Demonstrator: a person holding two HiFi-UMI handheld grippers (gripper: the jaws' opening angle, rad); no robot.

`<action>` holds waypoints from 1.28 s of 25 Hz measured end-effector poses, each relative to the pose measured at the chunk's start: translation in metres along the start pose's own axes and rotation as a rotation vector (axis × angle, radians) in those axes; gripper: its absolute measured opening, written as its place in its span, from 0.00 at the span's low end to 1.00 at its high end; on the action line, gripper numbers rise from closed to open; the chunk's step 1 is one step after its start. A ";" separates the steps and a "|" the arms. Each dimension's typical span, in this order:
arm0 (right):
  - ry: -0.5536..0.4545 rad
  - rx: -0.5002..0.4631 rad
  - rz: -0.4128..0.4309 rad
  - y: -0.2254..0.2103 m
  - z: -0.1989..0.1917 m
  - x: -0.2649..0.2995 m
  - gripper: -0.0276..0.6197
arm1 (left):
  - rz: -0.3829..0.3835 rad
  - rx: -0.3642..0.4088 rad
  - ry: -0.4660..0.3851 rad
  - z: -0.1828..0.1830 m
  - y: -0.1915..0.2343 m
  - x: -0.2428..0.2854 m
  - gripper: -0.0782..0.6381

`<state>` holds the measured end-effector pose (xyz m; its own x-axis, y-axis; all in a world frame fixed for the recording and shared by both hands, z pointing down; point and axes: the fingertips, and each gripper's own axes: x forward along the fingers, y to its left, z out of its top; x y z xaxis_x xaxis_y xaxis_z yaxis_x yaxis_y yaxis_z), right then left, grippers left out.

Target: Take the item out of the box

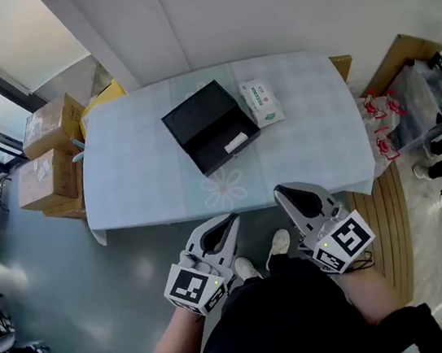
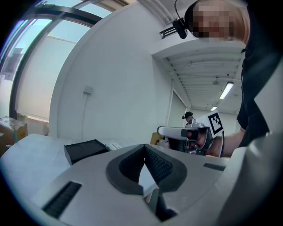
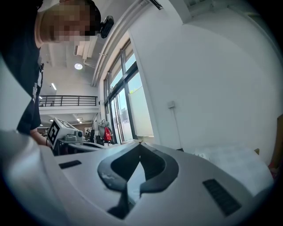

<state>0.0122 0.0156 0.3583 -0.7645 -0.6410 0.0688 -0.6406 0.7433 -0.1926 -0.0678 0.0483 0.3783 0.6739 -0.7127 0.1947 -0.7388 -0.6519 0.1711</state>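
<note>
An open black box (image 1: 209,126) lies in the middle of a table with a pale blue cloth (image 1: 140,184). A small white item (image 1: 236,142) rests in the box's near right corner. Both grippers hang in front of the table's near edge, apart from the box. My left gripper (image 1: 230,221) is shut with nothing in it, its tips meeting (image 2: 144,148). In the left gripper view the box (image 2: 84,150) sits ahead to the left. My right gripper (image 1: 284,193) is also shut and empty, with its tips together (image 3: 140,145).
A white and green tissue pack (image 1: 262,101) lies just right of the box. Cardboard boxes (image 1: 49,152) are stacked left of the table. Plastic bags and a bin (image 1: 408,106) crowd the floor at the right. The person's shoes (image 1: 279,243) stand below the table edge.
</note>
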 end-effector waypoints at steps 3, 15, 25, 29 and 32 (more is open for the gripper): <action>0.000 0.005 0.017 -0.013 0.003 0.000 0.06 | 0.013 -0.001 -0.001 0.001 -0.001 0.012 0.12; -0.021 0.011 0.081 -0.058 0.015 0.001 0.06 | 0.071 0.021 -0.011 0.009 0.003 0.061 0.12; -0.032 0.008 0.108 -0.080 0.023 0.008 0.06 | 0.120 0.045 0.002 0.017 0.022 0.086 0.12; -0.026 0.018 0.103 -0.088 0.022 0.009 0.06 | 0.131 0.035 0.021 0.016 0.032 0.094 0.12; -0.026 0.030 0.090 -0.095 0.019 0.012 0.06 | 0.131 0.026 0.040 0.013 0.042 0.102 0.12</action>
<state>0.0655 -0.0667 0.3584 -0.8167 -0.5766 0.0242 -0.5663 0.7926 -0.2262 -0.0301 -0.0550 0.3928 0.5710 -0.7814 0.2519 -0.8194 -0.5611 0.1169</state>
